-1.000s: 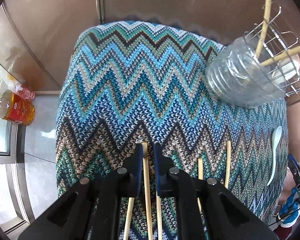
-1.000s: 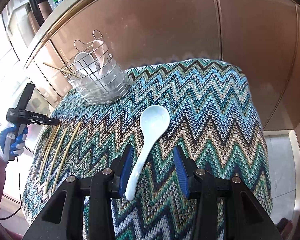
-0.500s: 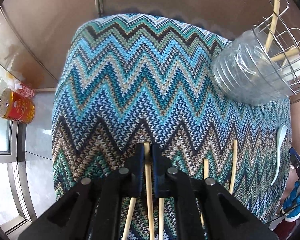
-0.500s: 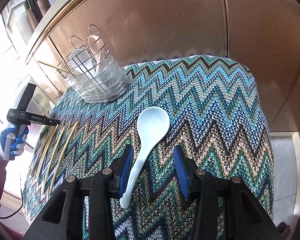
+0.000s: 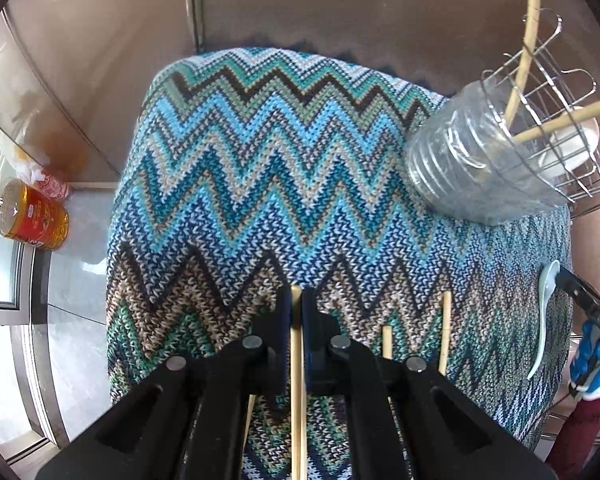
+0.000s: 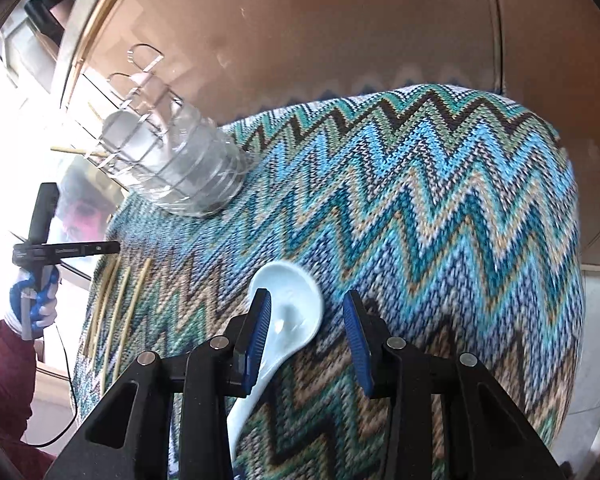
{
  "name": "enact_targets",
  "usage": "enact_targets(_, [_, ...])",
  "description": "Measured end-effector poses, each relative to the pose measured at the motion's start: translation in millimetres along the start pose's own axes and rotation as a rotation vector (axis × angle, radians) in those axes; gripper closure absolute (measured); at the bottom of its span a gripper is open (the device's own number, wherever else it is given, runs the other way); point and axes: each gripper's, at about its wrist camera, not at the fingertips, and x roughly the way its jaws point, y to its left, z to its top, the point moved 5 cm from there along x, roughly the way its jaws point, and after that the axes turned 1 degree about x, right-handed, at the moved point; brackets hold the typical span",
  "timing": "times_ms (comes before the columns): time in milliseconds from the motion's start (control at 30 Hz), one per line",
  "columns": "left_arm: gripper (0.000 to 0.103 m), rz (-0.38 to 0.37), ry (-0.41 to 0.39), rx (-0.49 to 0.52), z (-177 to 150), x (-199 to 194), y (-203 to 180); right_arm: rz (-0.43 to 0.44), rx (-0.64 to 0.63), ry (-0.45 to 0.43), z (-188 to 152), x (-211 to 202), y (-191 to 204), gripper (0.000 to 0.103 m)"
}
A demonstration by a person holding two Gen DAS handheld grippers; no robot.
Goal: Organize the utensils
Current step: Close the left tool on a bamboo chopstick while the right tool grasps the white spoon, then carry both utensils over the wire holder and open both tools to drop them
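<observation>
Two hand-held grippers working: left hand-held gripper (image 5: pixel 296 312) is clamping one chopstick (image 5: pixel 298 380) flat on the worktop (image 5: pixel 260 160), w/ jaws together; right hand-held gripper (image 6: pixel 306 322), jaws apart and just been closing, is straddling the spoon (image 6: pixel 288 320), both probably for the wire holder (image 5: pixel 540 120).

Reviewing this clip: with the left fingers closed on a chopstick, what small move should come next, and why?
Probably lift the left gripper straight up: its fingers already pinch one chopstick lying on the knitted cloth, and the wire holder already holds chopsticks.
</observation>
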Motion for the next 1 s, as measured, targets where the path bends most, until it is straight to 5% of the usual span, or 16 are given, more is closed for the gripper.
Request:
enact_targets(167, [0.099, -0.008, -0.014, 0.001, 0.4, -8.3, -0.8, 0.022, -0.053, 0.067, 3.5, 12.8, 1.6, 0.090])
enact_targets(433, [0.099, -0.032, -0.059, -0.003, -7.0, -33.3, -4.5, -0.097, -0.187, 0.066, 1.4, 14.1, 28.9, 0.095])
enact_targets(767, [0.099, -0.059, -0.185, 0.004, -35.0, -98.6, -3.6, -0.214, -0.259, -0.116, -16.5, -53.0, 75.8, 0.096])
enact_targets(1000, [0.099, -0.098, -0.425, 0.010, -27.1, -183.0, -14.8, -0.268, -0.318, -0.316, 3.1, -123.3, 130.9, 0.096])
